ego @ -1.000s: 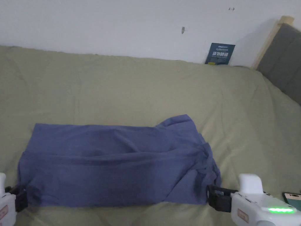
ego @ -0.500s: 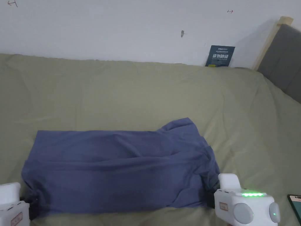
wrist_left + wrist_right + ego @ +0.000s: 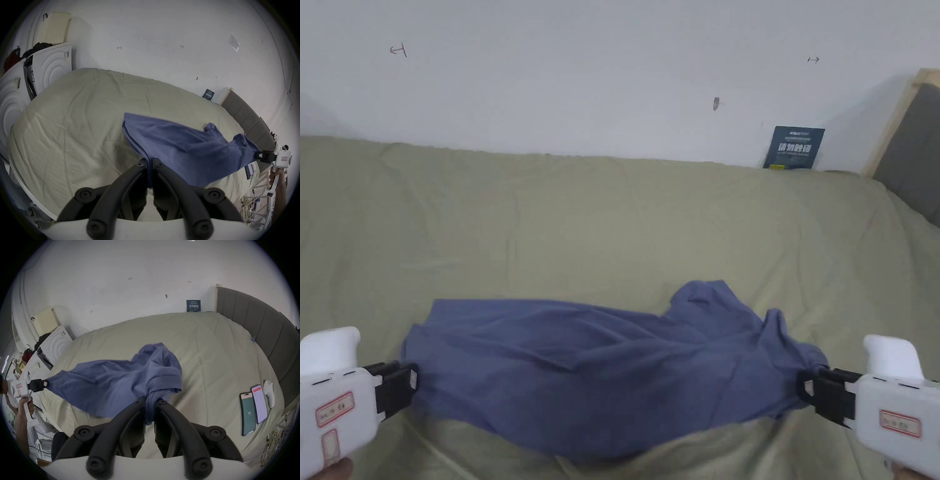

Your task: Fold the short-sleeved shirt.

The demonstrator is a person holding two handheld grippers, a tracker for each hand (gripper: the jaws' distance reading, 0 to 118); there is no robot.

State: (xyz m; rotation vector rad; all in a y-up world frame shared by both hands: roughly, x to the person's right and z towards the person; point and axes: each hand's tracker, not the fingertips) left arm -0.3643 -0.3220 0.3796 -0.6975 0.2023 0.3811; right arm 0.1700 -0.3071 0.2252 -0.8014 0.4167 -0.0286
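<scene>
A blue short-sleeved shirt (image 3: 600, 375) hangs stretched between my two grippers above the olive bed sheet (image 3: 612, 219), its near edge sagging. My left gripper (image 3: 409, 382) is shut on the shirt's left end, and its own view shows the cloth (image 3: 186, 146) pinched between the black jaws (image 3: 150, 164). My right gripper (image 3: 803, 389) is shut on the bunched right end by the sleeve hem (image 3: 164, 379), gripped between the jaws (image 3: 150, 400). The far part of the shirt still touches the bed.
A grey padded headboard (image 3: 915, 162) stands at the right. A dark card (image 3: 794, 148) leans on the white wall. Two phones (image 3: 253, 407) and a white object (image 3: 269, 393) lie on the bed's right side. White appliances (image 3: 52, 65) stand past the bed's left end.
Both grippers have risen and moved apart, lifting the shirt's near edge off the bed and stretching it. The head camera has tilted up.
</scene>
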